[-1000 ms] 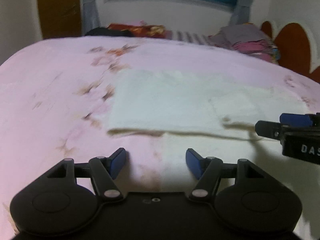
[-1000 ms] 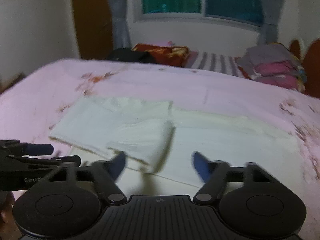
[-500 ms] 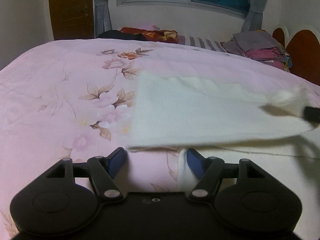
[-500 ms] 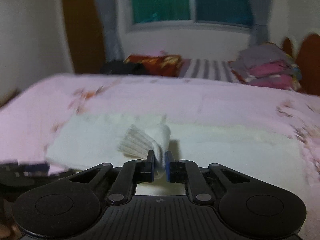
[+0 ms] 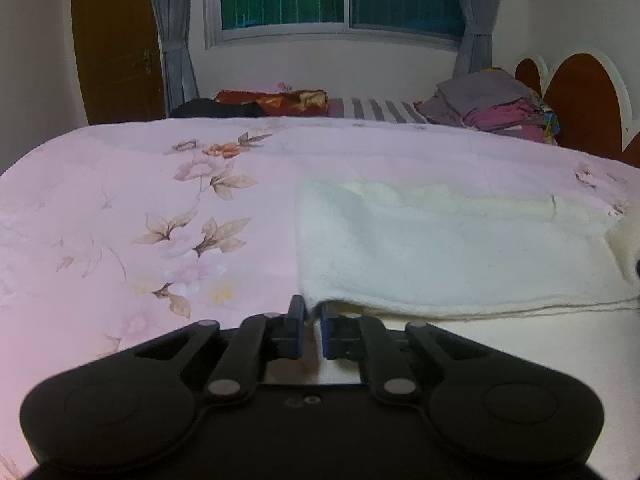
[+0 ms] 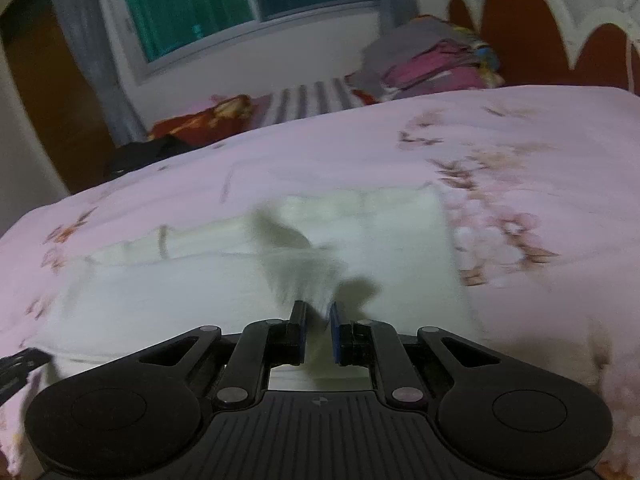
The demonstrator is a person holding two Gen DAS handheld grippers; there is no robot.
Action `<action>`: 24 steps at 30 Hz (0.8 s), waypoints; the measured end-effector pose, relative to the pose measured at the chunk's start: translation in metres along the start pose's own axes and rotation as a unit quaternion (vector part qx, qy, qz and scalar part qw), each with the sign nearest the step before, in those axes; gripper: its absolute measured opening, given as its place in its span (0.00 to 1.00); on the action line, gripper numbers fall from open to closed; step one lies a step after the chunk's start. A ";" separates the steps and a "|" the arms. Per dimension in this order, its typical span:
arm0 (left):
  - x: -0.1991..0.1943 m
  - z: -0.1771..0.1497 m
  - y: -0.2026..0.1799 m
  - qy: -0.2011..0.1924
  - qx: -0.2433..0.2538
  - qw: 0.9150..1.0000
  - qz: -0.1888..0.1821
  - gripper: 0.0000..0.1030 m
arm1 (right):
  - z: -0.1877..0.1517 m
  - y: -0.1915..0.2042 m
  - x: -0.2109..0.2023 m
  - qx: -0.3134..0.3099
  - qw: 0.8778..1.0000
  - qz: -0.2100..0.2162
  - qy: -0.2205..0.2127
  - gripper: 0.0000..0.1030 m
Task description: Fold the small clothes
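A small white cloth (image 5: pixel 452 252) lies on the pink floral bedspread (image 5: pixel 132 216). My left gripper (image 5: pixel 313 320) is shut on the cloth's near left corner, which is lifted a little off the bed. In the right wrist view the same cloth (image 6: pixel 168 284) is blurred by motion. My right gripper (image 6: pixel 319 322) is shut on a raised fold of the cloth at its near edge, with fabric fanning up from between the fingers.
A stack of folded clothes (image 5: pixel 496 108) sits at the far right by the brown headboard (image 5: pixel 576 96). A red patterned pillow (image 5: pixel 276 100) and a dark item (image 5: pixel 216 109) lie at the far edge under the window. The left gripper's tip (image 6: pixel 20 362) shows at the right view's left edge.
My right gripper shut on the cloth's fold and has swung to the right, lifting it. My left gripper closed on the near left corner.
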State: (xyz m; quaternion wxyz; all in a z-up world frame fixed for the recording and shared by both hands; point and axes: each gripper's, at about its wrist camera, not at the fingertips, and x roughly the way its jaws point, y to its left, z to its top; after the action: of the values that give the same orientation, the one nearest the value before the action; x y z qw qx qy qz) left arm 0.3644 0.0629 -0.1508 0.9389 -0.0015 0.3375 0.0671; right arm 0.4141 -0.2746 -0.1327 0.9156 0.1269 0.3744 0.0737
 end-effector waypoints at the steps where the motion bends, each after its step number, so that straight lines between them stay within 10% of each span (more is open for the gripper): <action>1: 0.002 -0.001 0.001 0.004 0.001 1.000 -0.001 0.08 | 0.000 -0.004 -0.002 0.005 1.000 -0.002 0.001 0.10; 10: 0.001 -0.005 -0.006 0.002 0.031 0.999 0.006 0.08 | -0.001 -0.011 0.000 0.033 0.999 0.010 0.017 0.20; 14: 0.000 -0.005 -0.008 0.002 0.038 0.999 0.006 0.08 | -0.003 -0.015 -0.006 0.035 0.999 -0.001 0.004 0.62; 24: 0.000 -0.007 -0.011 0.001 0.055 0.998 0.011 0.08 | 0.008 -0.021 -0.002 0.053 0.998 -0.003 -0.028 0.62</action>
State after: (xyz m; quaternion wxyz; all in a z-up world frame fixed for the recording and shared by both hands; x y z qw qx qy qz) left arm 0.3616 0.0518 -0.1565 0.9365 0.0534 0.3415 0.0588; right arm 0.4187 -0.2968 -0.1323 0.9179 0.1764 0.3523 0.0468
